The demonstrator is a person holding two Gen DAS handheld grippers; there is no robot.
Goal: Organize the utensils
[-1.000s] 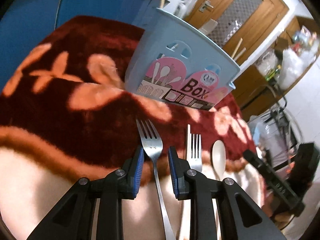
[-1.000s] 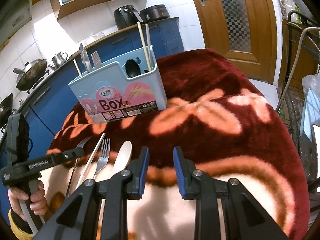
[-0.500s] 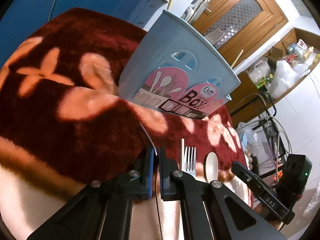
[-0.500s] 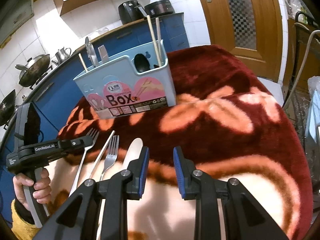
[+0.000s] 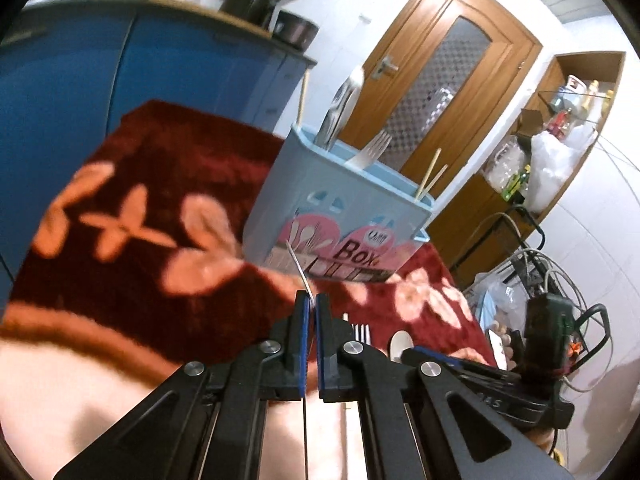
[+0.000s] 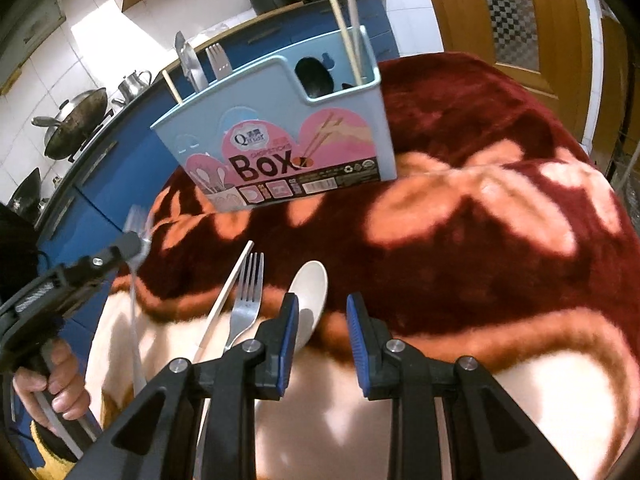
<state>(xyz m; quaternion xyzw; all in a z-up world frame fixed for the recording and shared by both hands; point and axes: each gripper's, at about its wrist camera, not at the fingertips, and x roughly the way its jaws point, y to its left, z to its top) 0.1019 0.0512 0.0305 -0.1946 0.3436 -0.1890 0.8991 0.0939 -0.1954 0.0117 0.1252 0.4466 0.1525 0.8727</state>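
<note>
The left gripper (image 5: pixel 311 308) pinches a fork (image 6: pixel 136 236) edge-on, the utensil box (image 5: pixel 340 208) ahead and slightly right of it.

The left gripper (image 5: pixel 311 307), open around a fork (image 6: pixel 137 240) lying on the blanket (image 6: pixel 460 240) a second ago, has clamped onto its handle and lifted it clear, edge-on between the pads. The right gripper (image 6: pixel 322 322) has moved left, so the white spoon (image 6: pixel 310 300) now lies just ahead of its left finger.
</note>
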